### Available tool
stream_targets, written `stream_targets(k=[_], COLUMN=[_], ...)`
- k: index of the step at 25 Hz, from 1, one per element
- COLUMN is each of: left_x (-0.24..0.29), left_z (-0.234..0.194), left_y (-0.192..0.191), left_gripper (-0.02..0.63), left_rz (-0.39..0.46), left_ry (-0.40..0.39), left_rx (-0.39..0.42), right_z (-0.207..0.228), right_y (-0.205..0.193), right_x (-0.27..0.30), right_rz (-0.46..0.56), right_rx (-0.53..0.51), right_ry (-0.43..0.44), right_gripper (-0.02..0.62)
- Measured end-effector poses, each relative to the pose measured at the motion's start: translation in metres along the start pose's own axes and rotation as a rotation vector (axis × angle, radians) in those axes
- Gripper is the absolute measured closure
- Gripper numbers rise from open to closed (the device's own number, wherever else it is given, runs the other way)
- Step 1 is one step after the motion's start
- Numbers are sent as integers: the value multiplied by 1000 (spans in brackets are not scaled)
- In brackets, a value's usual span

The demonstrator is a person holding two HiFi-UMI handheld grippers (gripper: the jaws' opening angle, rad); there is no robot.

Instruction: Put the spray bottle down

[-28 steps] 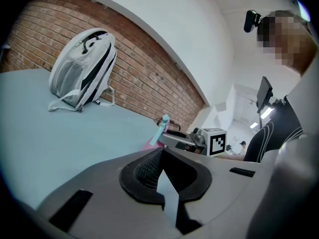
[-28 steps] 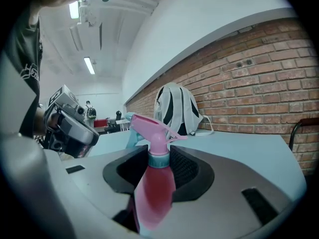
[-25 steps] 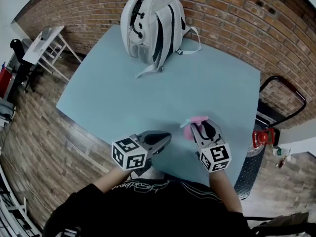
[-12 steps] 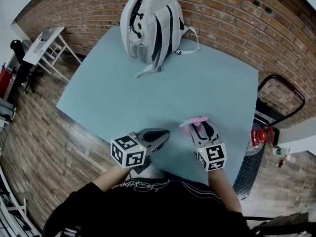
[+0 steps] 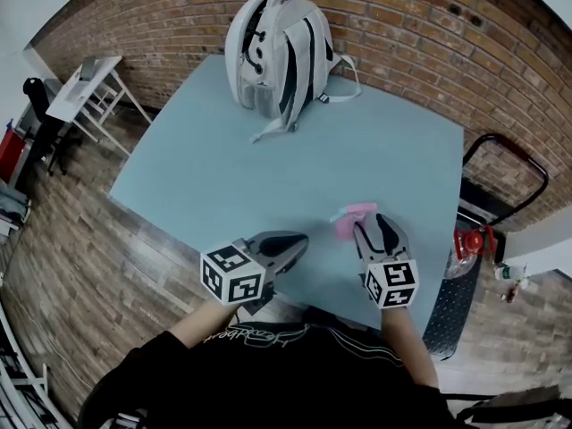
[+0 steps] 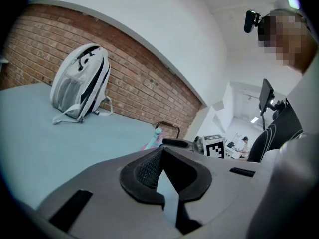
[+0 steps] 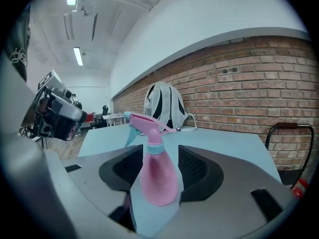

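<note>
Since the earlier frame, the right gripper has let its jaws spread off the spray bottle, and they are opening at this moment. In the right gripper view the pink spray bottle stands upright on the light blue table, between the two pads of the right gripper. A gap shows on each side, though low on the bottle's body the view is too poor to be sure. Its nozzle points left in that view.

The left gripper hovers near the table's front edge, beside the right one. In its own view the left gripper has its jaws together at the tips, with nothing between them.

A white backpack stands at the far side of the table, well apart from both grippers.
</note>
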State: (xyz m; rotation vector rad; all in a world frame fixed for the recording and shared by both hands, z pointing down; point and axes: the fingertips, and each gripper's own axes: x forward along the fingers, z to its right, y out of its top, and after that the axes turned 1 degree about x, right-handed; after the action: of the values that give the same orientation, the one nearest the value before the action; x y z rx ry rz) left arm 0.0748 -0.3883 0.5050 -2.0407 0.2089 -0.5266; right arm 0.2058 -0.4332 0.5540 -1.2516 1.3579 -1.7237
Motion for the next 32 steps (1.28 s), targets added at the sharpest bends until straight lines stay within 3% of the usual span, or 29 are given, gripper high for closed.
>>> stream_targets(k=[7, 12, 17, 19, 21, 32], left_x=[-33, -55, -74, -79, -83, -86], left_z=[51, 97, 140, 152, 160, 179], left_y=[17, 27, 25, 25, 28, 21], left_gripper=[598, 598, 598, 598, 598, 598], left_rz=[39, 77, 84, 85, 90, 104], left_ry=[-65, -134, -229, -261, -283, -326], left_rx=[120, 185, 223, 229, 244, 226], right_z=[-38, -78, -127, -140, -147, -161], right_y=[35, 69, 91, 96, 99, 87], right_x=[-65, -120, -167, -178, -185, -205], right_rz=[72, 161, 207, 217, 217, 123], right_rx=[15, 220, 198, 188, 171, 118], right_ry=[25, 151, 244, 263, 265, 253], right_gripper=[417, 419, 424, 521, 566, 580])
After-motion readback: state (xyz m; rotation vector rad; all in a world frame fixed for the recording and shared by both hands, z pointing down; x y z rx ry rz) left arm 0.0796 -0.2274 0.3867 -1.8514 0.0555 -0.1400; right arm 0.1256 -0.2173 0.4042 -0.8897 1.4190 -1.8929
